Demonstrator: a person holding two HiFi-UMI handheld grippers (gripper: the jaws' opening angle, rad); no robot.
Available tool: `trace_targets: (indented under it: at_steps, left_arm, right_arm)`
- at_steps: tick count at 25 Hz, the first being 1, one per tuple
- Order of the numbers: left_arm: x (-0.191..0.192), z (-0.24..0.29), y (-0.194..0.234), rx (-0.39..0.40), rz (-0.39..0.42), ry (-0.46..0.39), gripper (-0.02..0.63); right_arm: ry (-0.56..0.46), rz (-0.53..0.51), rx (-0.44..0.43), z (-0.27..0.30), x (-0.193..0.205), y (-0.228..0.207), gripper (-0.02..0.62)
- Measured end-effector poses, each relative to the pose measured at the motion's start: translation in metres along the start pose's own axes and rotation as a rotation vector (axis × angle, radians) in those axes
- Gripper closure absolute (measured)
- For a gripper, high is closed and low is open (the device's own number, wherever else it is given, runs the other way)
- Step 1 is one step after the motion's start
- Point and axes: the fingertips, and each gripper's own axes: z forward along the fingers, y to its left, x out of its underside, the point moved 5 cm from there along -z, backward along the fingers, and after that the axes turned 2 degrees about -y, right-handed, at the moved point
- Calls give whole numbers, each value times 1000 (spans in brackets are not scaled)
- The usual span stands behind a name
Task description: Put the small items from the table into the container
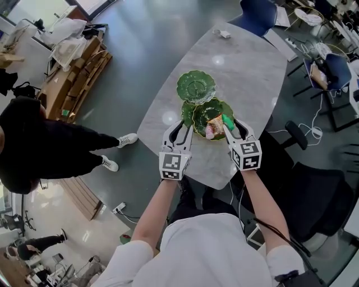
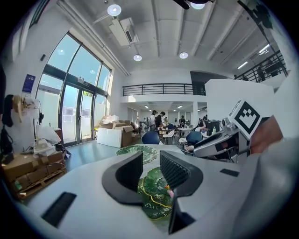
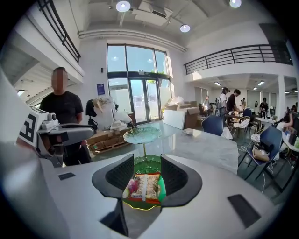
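Snack packet [image 3: 142, 185] lies in the green leaf bowl [image 1: 197, 117] on the grey table [image 1: 247, 73], beside a pink thing and a green thing. Its writing is too small to read. The right gripper [image 3: 147, 173] hangs over it, jaws apart, holding nothing. The left gripper [image 2: 150, 169] is wide apart and empty too.

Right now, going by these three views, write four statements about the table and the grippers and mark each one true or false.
1. The snack packet lies in the green leaf-shaped dish. True.
2. The left gripper grips a dish. False: its jaws stand apart with nothing between them.
3. The table is brown wood. False: it is grey with a stone pattern.
4. A blue chair stands at the table's far end. True.
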Motion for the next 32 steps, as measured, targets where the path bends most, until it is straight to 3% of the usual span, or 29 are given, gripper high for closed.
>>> trace_targets:
  at_steps: [18,32]
  left_arm:
    - [-71,-88,-3,28,25,-97,499]
    - [-93,-99,-23,39,54,-128,499]
  right_arm:
    - [-228,12,34,-110,-56,63,411]
    - [-276,-23,43,-147,-64,61,411]
